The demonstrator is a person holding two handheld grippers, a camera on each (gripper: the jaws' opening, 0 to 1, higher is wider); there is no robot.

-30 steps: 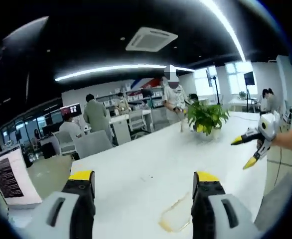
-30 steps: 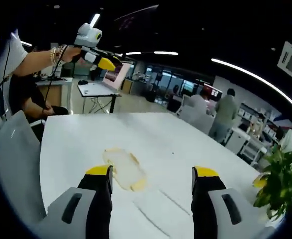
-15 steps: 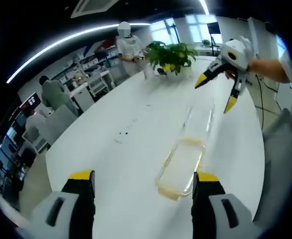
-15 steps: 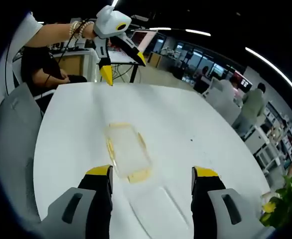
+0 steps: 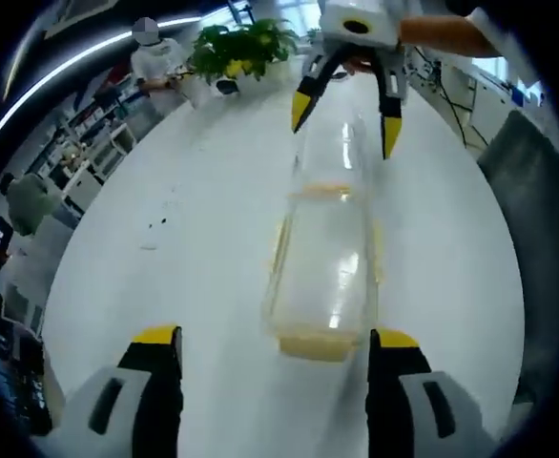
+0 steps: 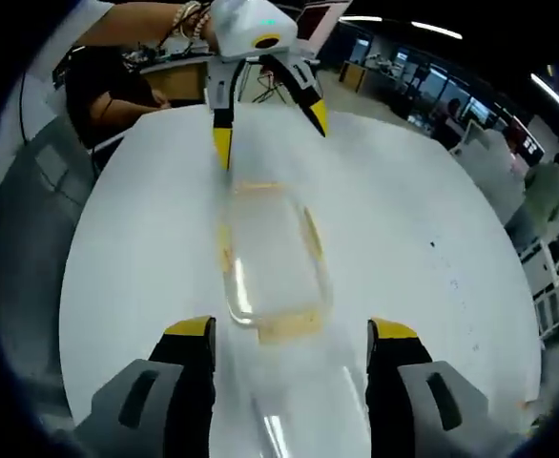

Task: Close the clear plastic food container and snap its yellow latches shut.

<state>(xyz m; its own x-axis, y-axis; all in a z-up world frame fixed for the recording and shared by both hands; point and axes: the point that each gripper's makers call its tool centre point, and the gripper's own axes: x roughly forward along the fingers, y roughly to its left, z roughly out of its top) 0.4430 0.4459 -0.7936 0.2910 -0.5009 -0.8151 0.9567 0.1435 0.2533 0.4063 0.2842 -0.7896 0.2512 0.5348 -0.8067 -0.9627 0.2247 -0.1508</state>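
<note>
Both hand-held grippers hang above the clear rectangular plastic food container [image 5: 325,272], facing each other across it. The left gripper [image 5: 274,342] has its yellow-tipped jaws spread wide and holds nothing; in the left gripper view the container lies between and just beyond those tips, its near yellow latch [image 5: 315,345] level with them. The right gripper [image 6: 291,334] is likewise spread wide and empty, and in the right gripper view the container [image 6: 268,250] sits just past its tips, a yellow latch [image 6: 286,329] between them.

In the left gripper view the right gripper [image 5: 341,100] comes in over the container's far end, held in a hand [image 5: 439,34], its tips apart to either side of the clear plastic lid [image 5: 337,153] stretched out flat beyond the container. In the right gripper view the left gripper [image 6: 268,122] hovers over the container's far end.

The container rests on a white oval table [image 5: 184,219]. Well beyond the container stands a green potted plant [image 5: 239,46] at the table's far end. A grey chair back [image 5: 532,229] stands beside the table to the container's right.
</note>
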